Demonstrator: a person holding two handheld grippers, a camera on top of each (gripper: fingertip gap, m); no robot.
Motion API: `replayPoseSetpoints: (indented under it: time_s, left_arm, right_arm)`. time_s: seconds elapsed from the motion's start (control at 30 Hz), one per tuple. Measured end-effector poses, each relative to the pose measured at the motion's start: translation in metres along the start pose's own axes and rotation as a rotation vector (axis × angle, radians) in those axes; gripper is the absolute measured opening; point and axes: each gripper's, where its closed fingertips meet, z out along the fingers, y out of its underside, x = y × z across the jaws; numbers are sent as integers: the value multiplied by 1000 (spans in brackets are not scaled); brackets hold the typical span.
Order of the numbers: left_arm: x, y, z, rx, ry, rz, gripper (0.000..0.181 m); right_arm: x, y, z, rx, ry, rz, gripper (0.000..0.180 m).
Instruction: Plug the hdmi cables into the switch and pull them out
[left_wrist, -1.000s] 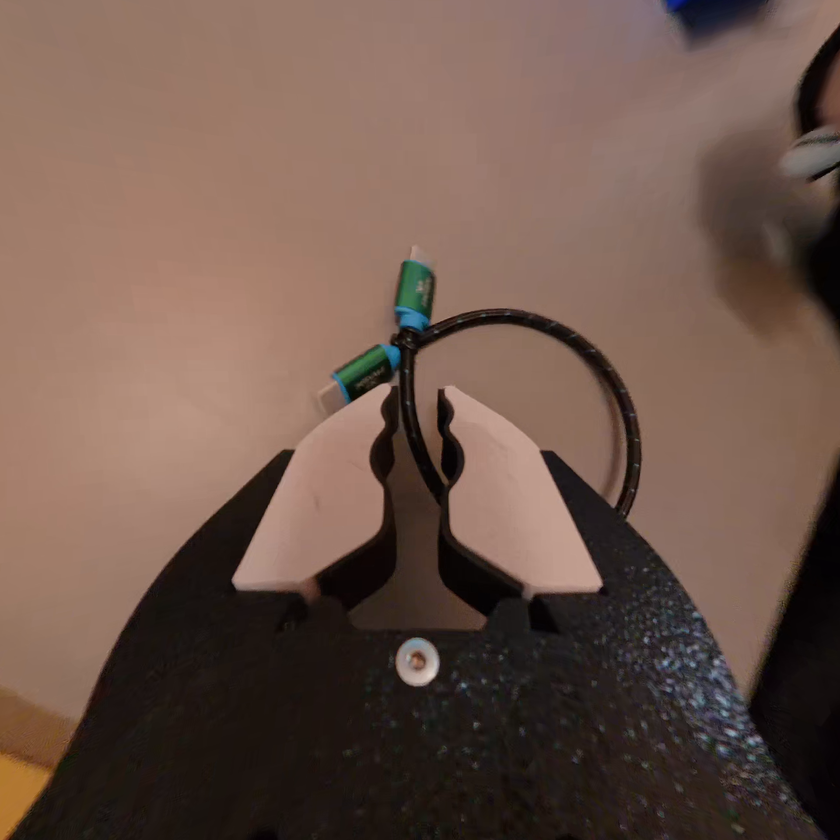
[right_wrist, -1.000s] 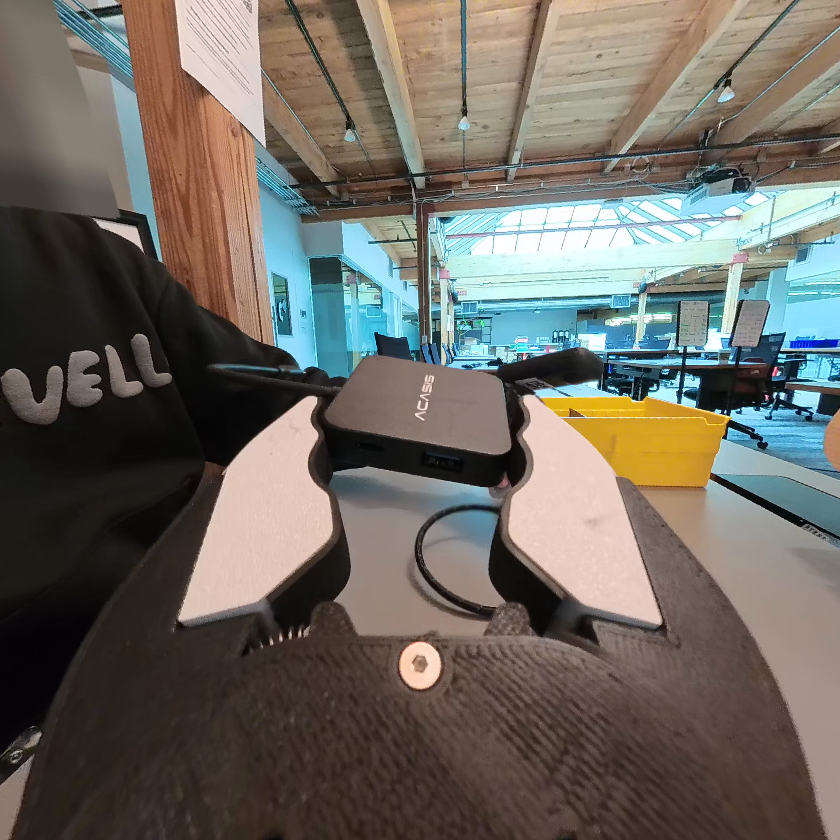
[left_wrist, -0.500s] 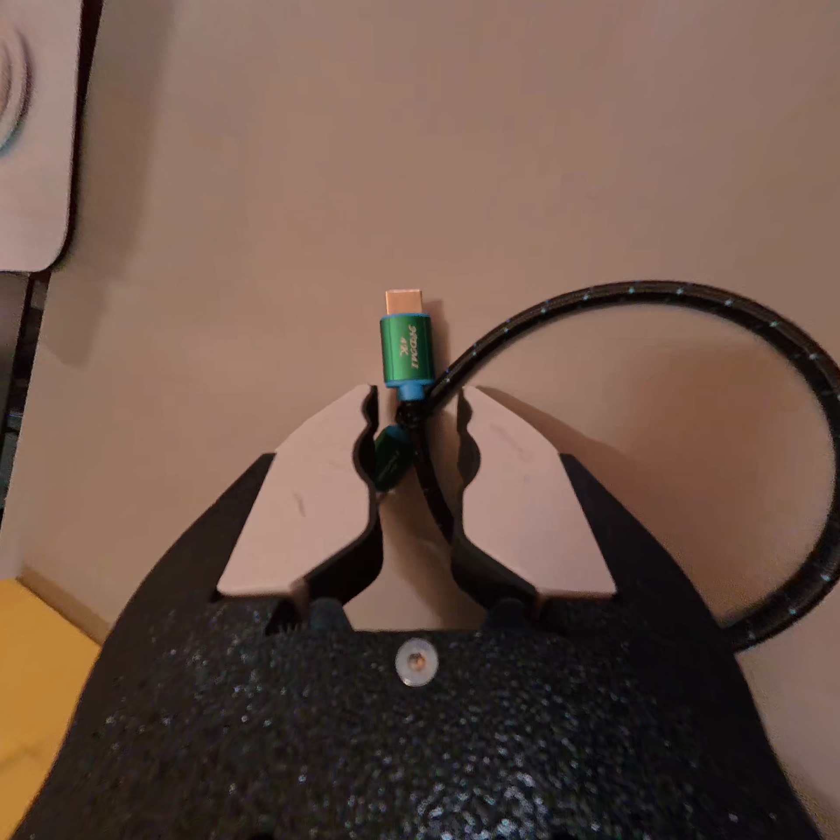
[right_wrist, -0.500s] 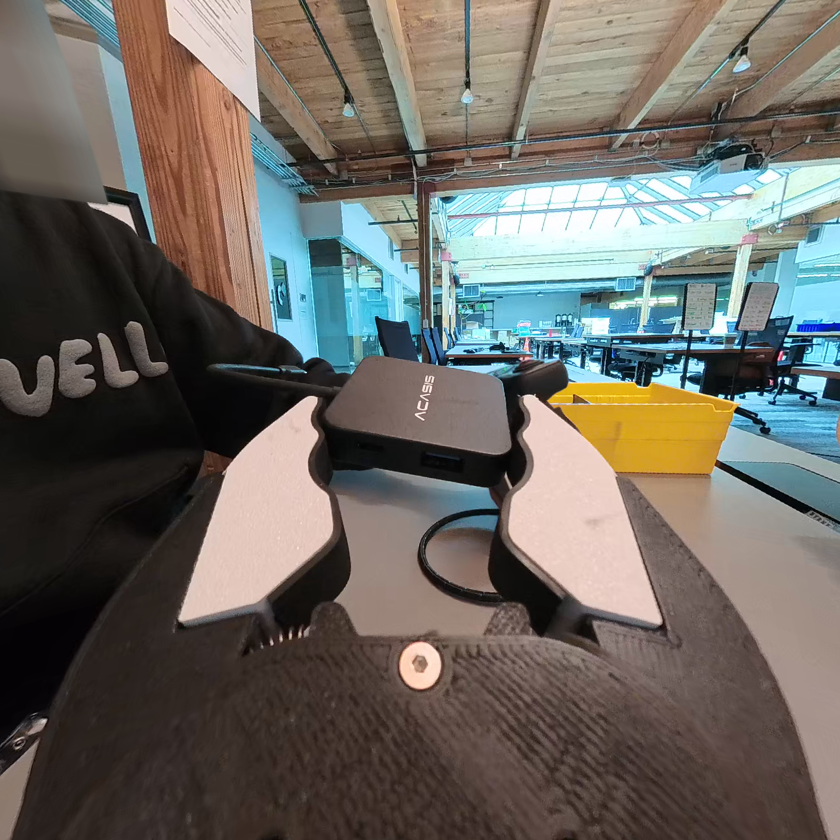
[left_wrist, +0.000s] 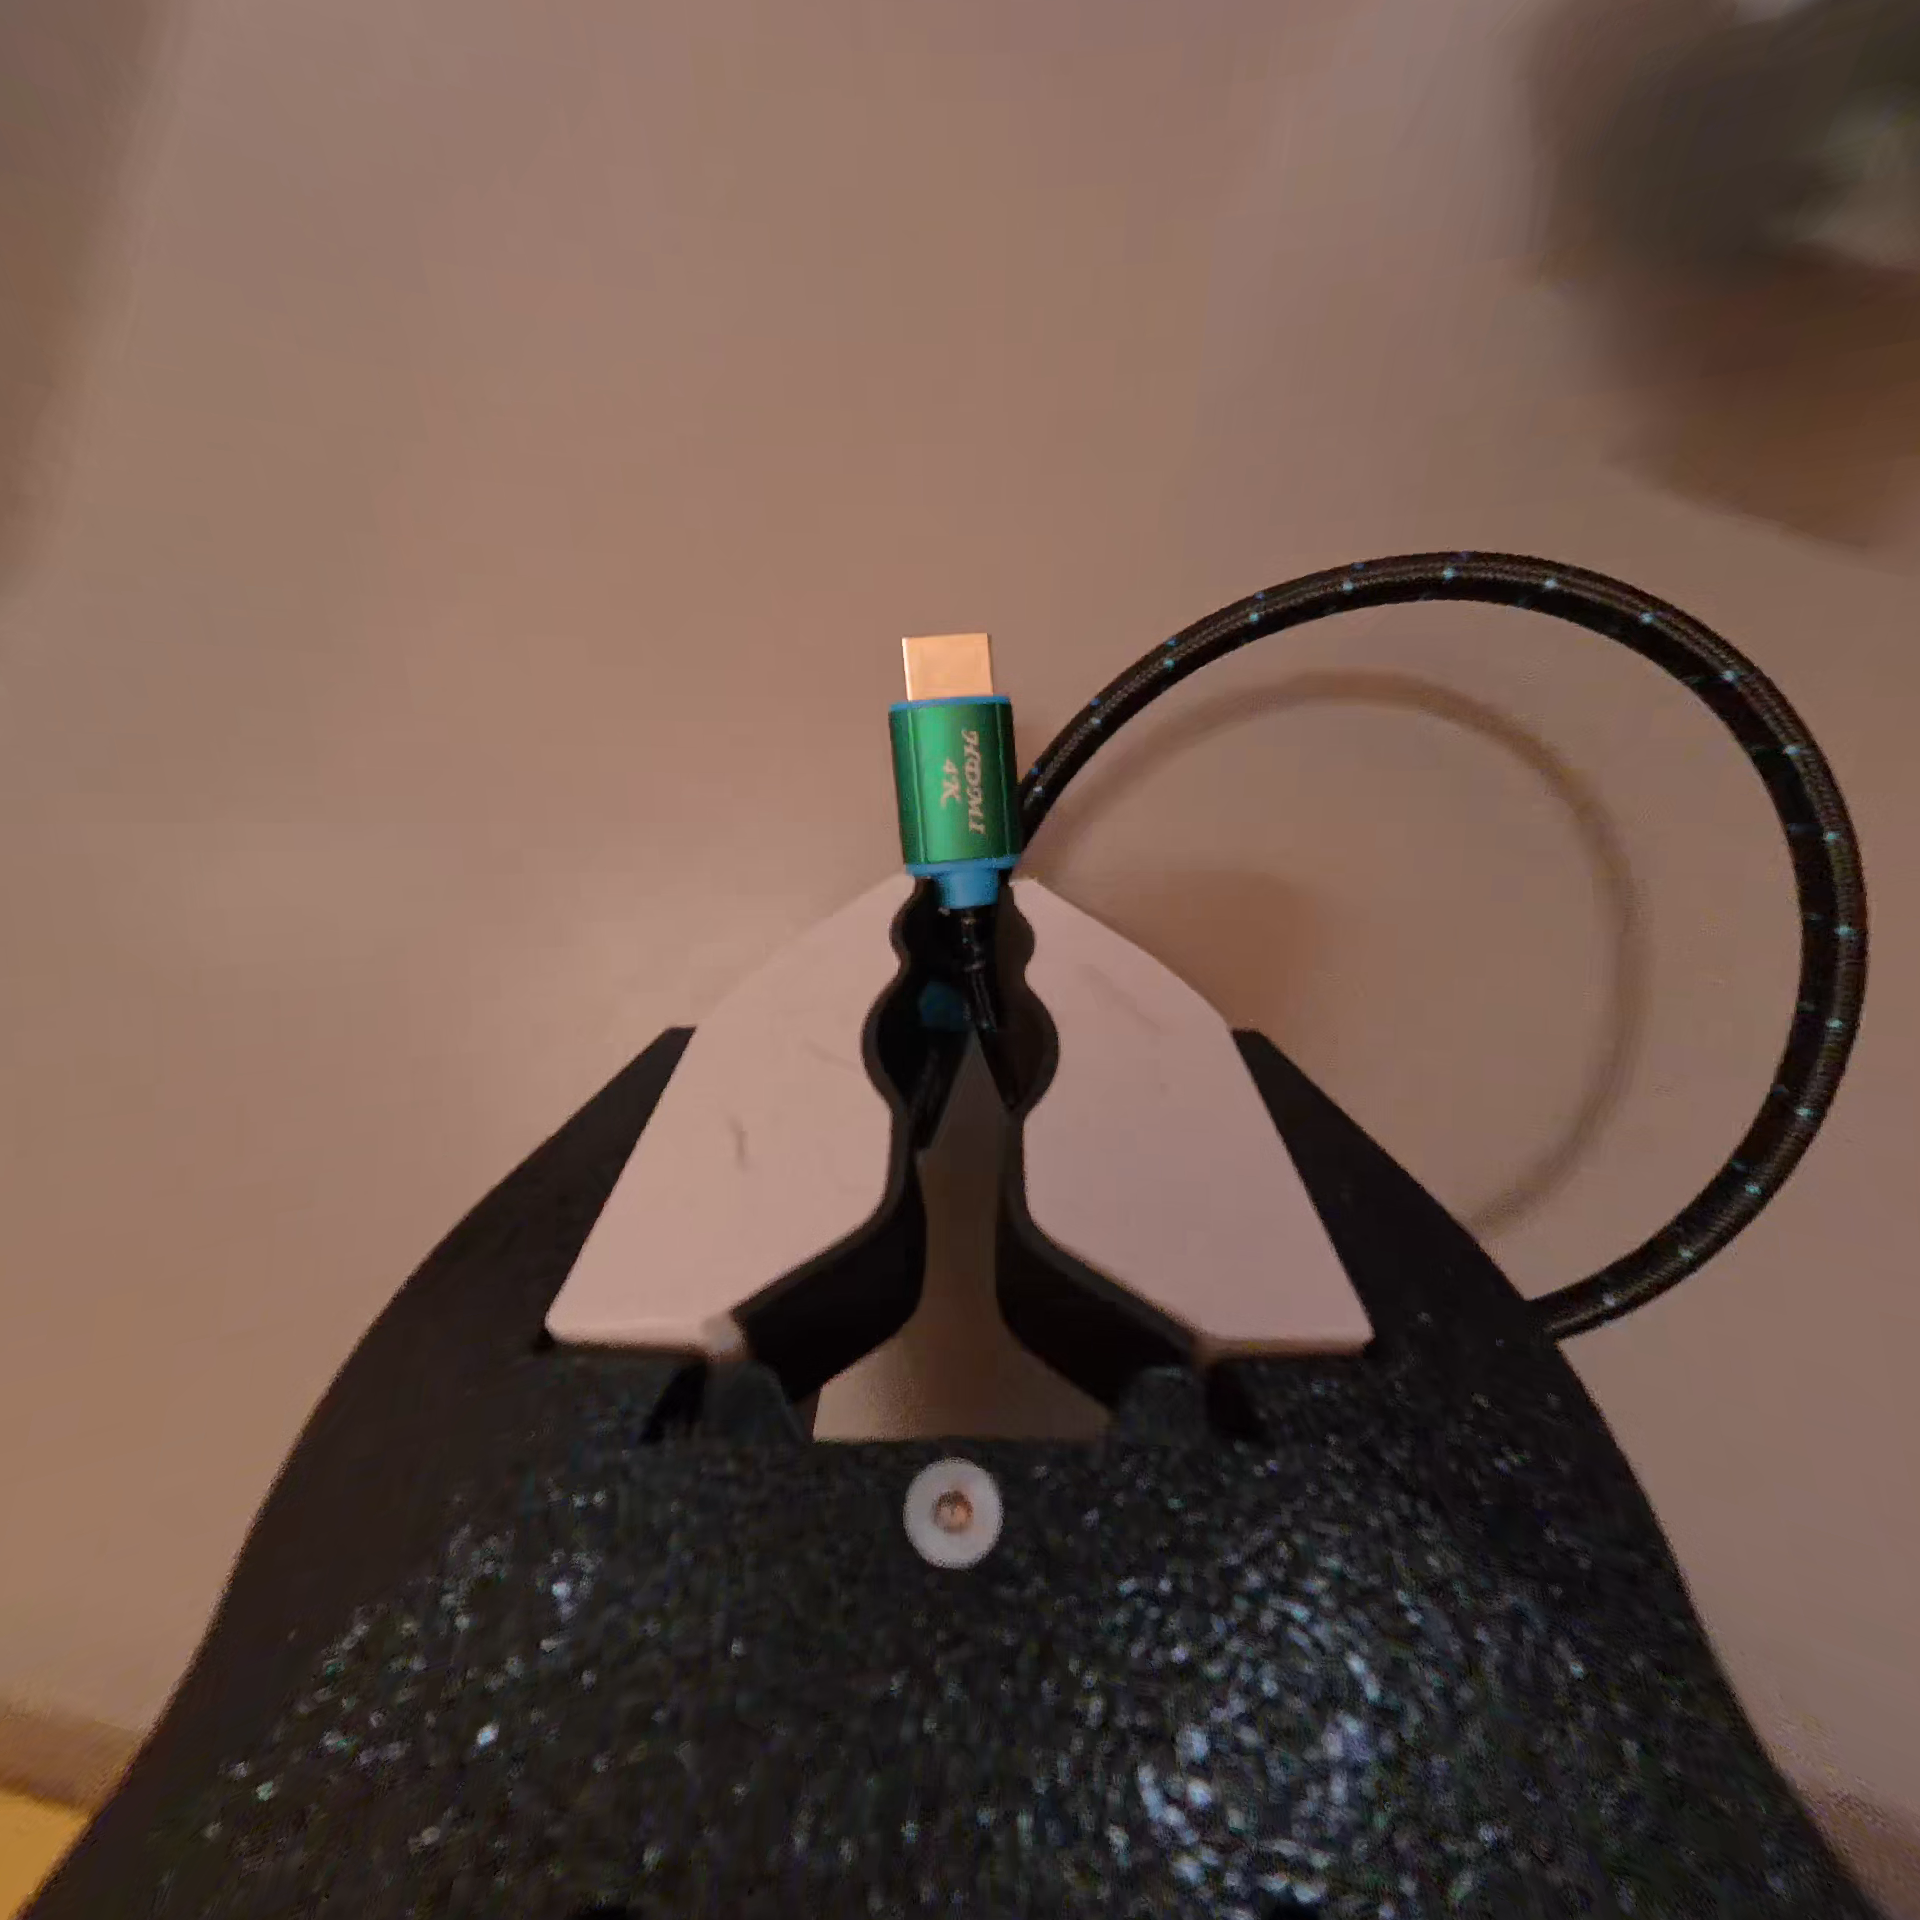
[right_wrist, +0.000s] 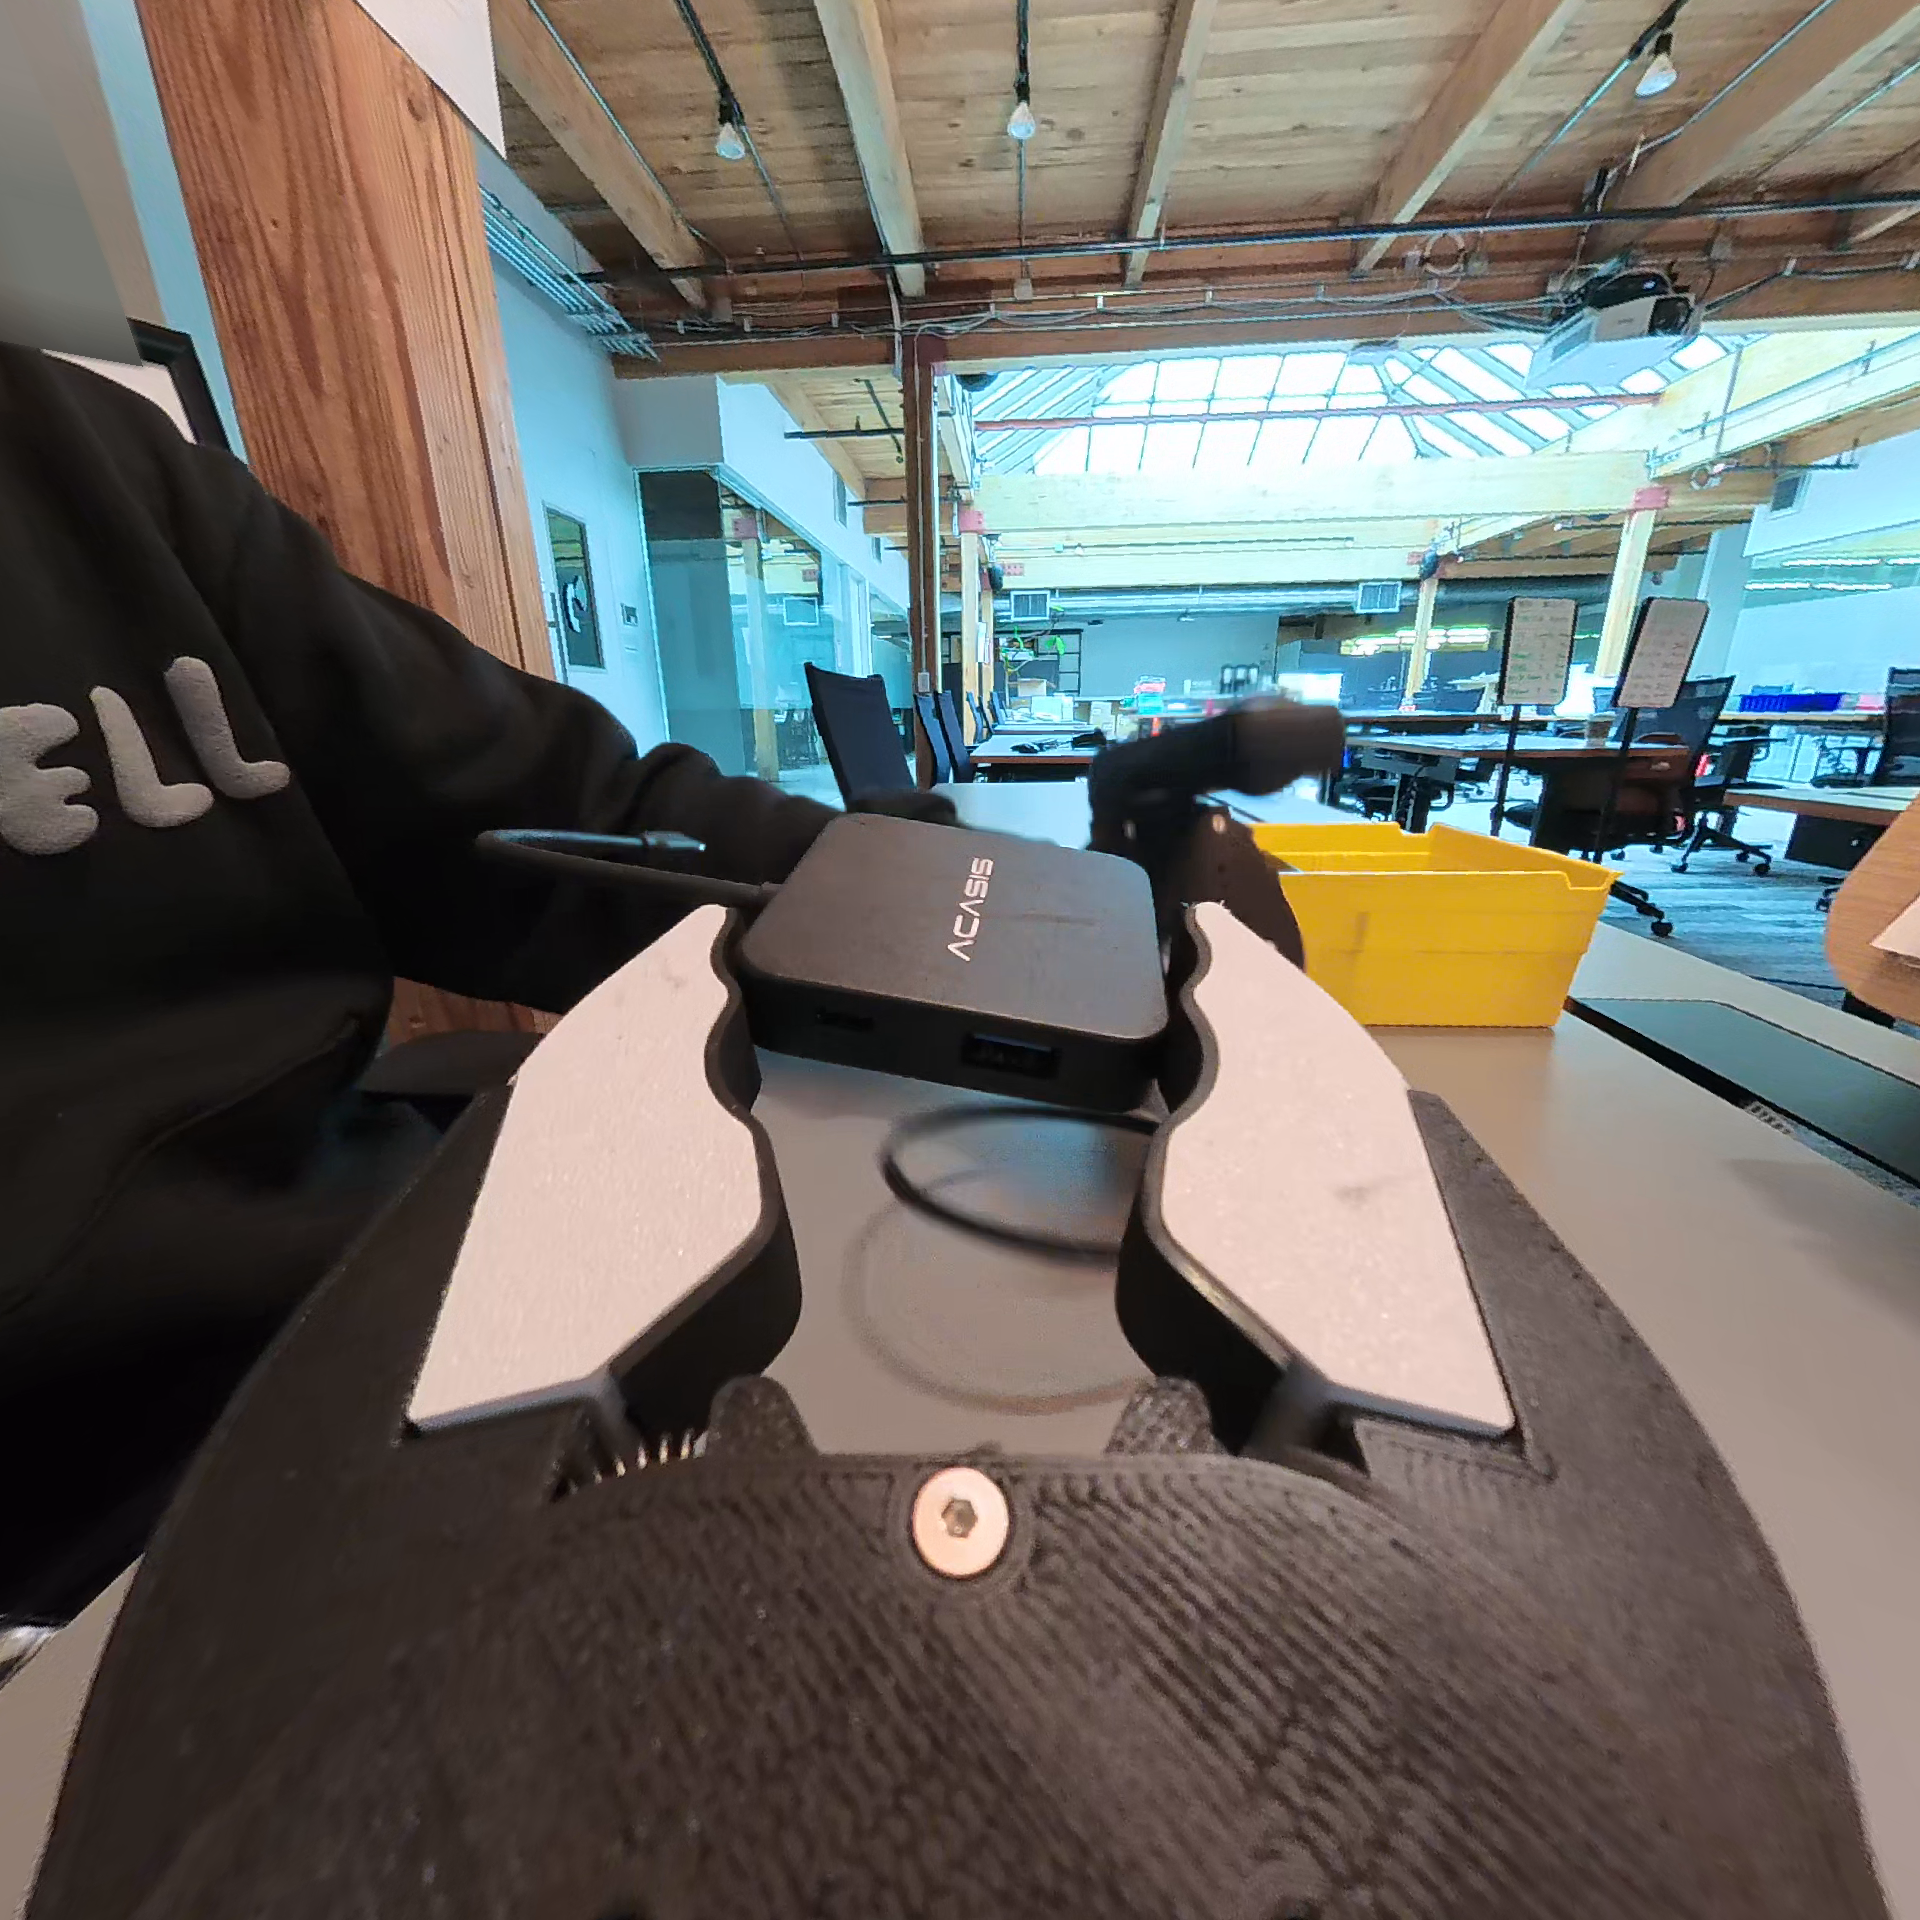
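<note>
Pre-insertion: plug and switch both in hand, not yet mated.

L gripper (left_wrist: 958, 902) had its fingers clenched on the cable (left_wrist: 1621, 831) just behind the green plug (left_wrist: 954, 787), gold tip pointing away over the desk (left_wrist: 416, 520), the rest looping off to the R. R gripper (right_wrist: 961, 971) fingers were clamped on the sides of the switch (right_wrist: 961, 930), held above the desk w/ its port face toward the camera. A blurred dark shape past the switch was prob. the L gripper. Next move called for bringing the plug round to the right port, squaring tip w/ slot, then a straight push while R braced. Which port takes HDMI wasn't clear from here.
</note>
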Motion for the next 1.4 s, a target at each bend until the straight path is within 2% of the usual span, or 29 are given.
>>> replayPoseSetpoints:
  time_s: [0.03,0.17,0.4,0.63,0.67,0.73,0.8,0.83,0.93,1.0,1.1,1.4]
  left_arm:
    - [10,-7,-8,14,61,1,10]
    - [43,-25,-36,-15,178,107,10]
    - [87,-48,-72,-158,230,349,10]
    - [104,-66,-88,-239,230,431,10]
    - [98,-64,-89,-269,195,454,10]
    - [61,-53,-99,-402,5,511,10]
    - [20,-44,-119,-498,-167,488,10]
    - [11,-43,-126,-486,-187,449,10]
    - [40,-58,-133,-271,33,346,10]
    - [66,-67,-135,-207,151,332,10]
    - [92,-69,-128,-243,234,350,10]
    - [112,-71,-93,-368,253,392,10]
  right_arm:
    - [0,-1,0,1,0,-4,77]
    - [-3,0,1,-3,-23,1,77]
    - [-9,5,2,-18,-71,43,77]
    - [-16,11,6,-37,-119,62,77]
    - [-17,9,5,-36,-123,58,77]
    - [-16,4,1,-22,-109,35,77]
    - [-14,-1,-4,-2,-96,25,77]
    - [-12,-3,-6,5,-84,20,77]
    - [-8,-4,-5,3,-52,-5,77]
    - [-8,2,-2,-29,-46,-28,77]
    - [-11,10,6,-60,-55,-50,77]
    - [-18,18,14,-81,-92,-54,77]
